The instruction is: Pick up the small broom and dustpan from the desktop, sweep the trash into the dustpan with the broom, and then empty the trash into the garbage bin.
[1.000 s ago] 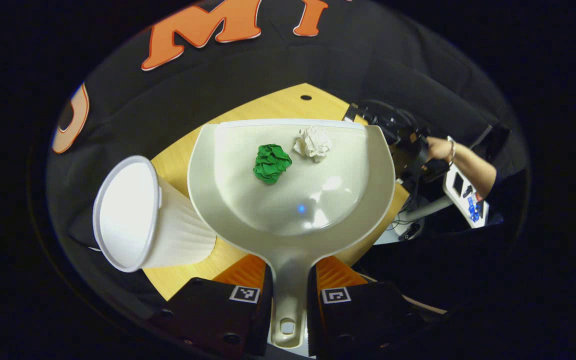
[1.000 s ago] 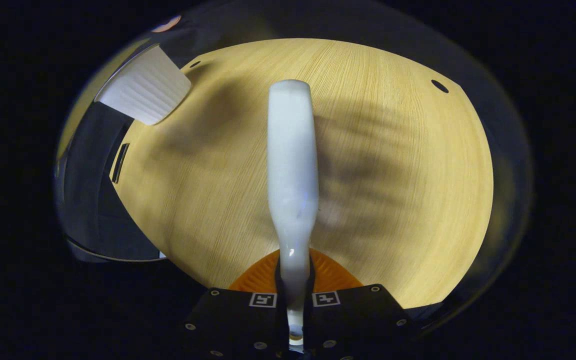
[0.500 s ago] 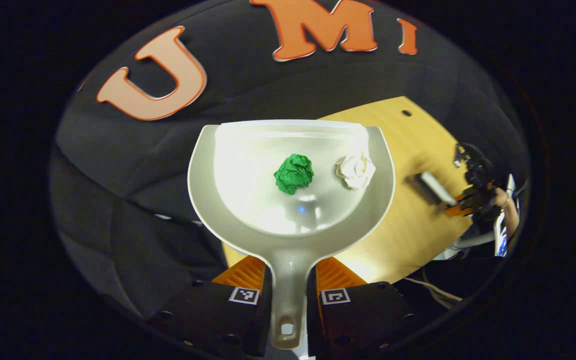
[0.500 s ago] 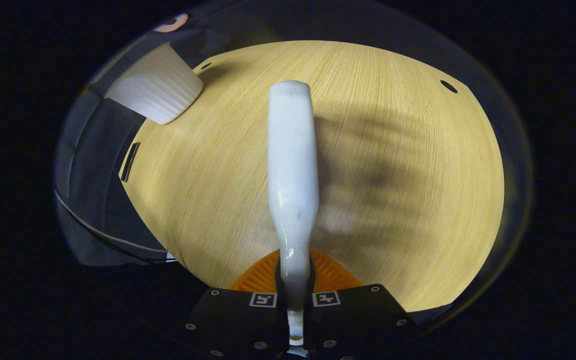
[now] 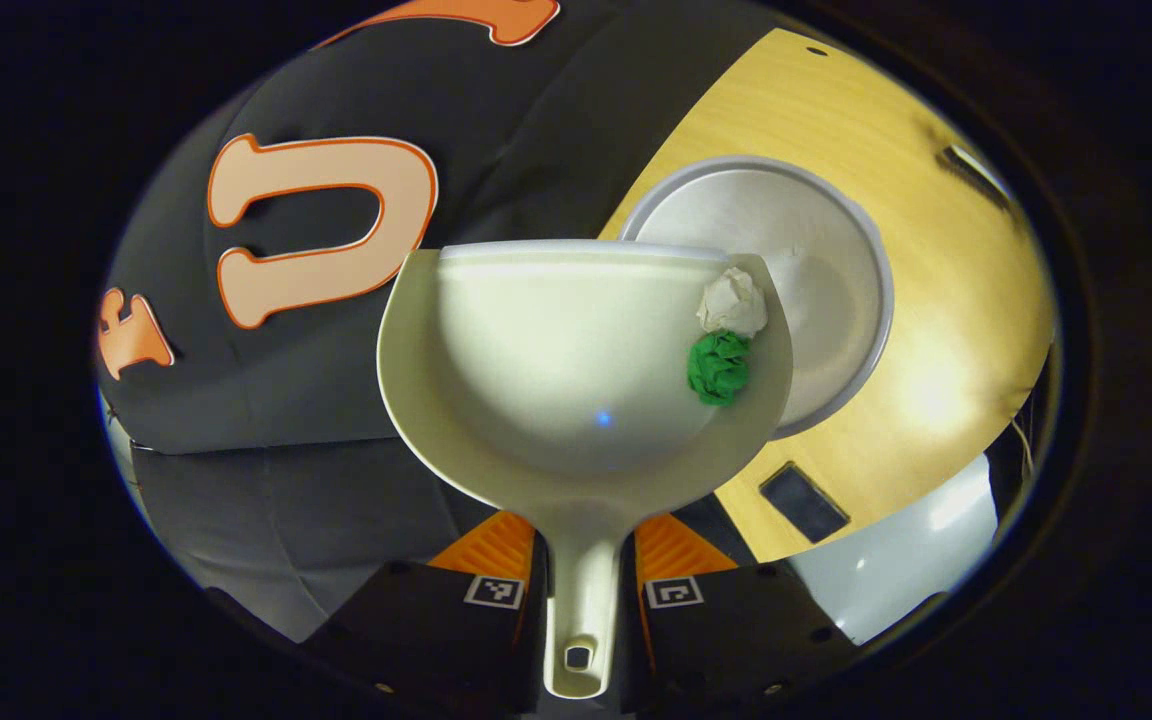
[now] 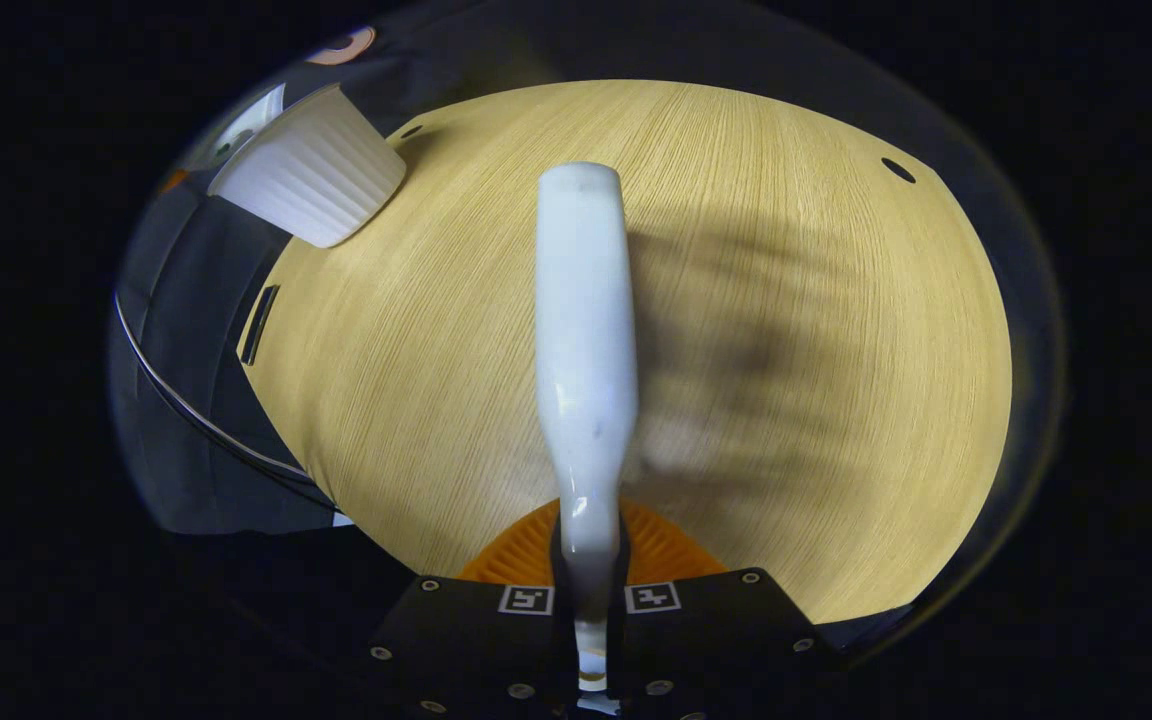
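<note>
Dustpan, clenched in left claw, now swung over garbage bin; both paper wads slid rimward, apparently about to tip. Broom gripped by right claw, unchanged.

Left gripper: black blocky housing, round screws, ribbed orange fingers, small square black-and-white marker on each side. Right gripper: same black body, screw heads along top face, orange ribbed fingers, paired square markers.

paper balls in dustpan, over bin
</note>
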A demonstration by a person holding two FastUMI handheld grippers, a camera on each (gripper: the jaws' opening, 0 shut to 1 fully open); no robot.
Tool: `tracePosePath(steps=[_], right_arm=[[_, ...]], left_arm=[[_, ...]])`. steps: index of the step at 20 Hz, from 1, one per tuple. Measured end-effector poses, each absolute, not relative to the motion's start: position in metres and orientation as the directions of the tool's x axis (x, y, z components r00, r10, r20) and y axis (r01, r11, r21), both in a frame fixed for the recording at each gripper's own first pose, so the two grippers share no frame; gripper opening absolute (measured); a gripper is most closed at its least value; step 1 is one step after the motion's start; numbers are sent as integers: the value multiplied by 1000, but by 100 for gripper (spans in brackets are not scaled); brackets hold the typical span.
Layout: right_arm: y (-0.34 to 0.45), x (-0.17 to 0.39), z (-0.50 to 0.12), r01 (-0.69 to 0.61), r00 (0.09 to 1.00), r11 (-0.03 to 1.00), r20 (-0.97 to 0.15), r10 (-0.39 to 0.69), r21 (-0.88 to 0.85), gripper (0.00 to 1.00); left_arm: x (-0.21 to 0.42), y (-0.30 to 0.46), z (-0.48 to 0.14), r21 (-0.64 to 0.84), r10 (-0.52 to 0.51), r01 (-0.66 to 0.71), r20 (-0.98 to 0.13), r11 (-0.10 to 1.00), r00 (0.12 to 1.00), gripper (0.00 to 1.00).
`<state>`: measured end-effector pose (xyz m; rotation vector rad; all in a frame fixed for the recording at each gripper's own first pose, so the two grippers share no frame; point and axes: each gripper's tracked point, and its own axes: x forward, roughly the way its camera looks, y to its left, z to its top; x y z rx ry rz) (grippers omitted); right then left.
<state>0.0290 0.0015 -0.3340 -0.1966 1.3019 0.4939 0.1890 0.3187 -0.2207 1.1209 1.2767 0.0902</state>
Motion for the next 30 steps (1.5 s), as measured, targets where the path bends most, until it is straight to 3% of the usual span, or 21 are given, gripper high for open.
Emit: tracePosePath(steps=[3,10,12,14,18,21,24,27,30], right_arm=[[2,29,-336,-440,184,888,-955,234,133,11],[-3,28,-339,-395,175,906,-956,236,151,11],[-3,29,-340,-382,172,910,-956,238,158,11],[-4,31,-338,-373,170,914,-956,238,161,11],[-6,40,-329,-357,167,917,-954,250,177,11],[-9,57,-313,-373,199,914,-949,245,158,11],[-16,81,-303,-403,262,912,-944,201,82,11],[-11,91,-287,-367,294,925,-932,212,95,11],[-22,94,-296,-318,316,948,-941,123,17,11]], left_arm=[[204,320,-214,727,646,587,-646,357,407,30],[208,311,-238,680,588,544,-720,492,368,30],[202,307,-256,598,503,460,-801,657,324,30],[200,300,-266,522,415,356,-845,775,337,30],[218,259,-265,453,297,277,-837,847,459,30],[239,190,-282,315,111,308,-839,898,533,30],[246,113,-332,118,-74,335,-858,935,508,30],[225,39,-378,26,-134,322,-876,946,464,30],[205,-4,-428,-53,-161,282,-913,958,375,30]])
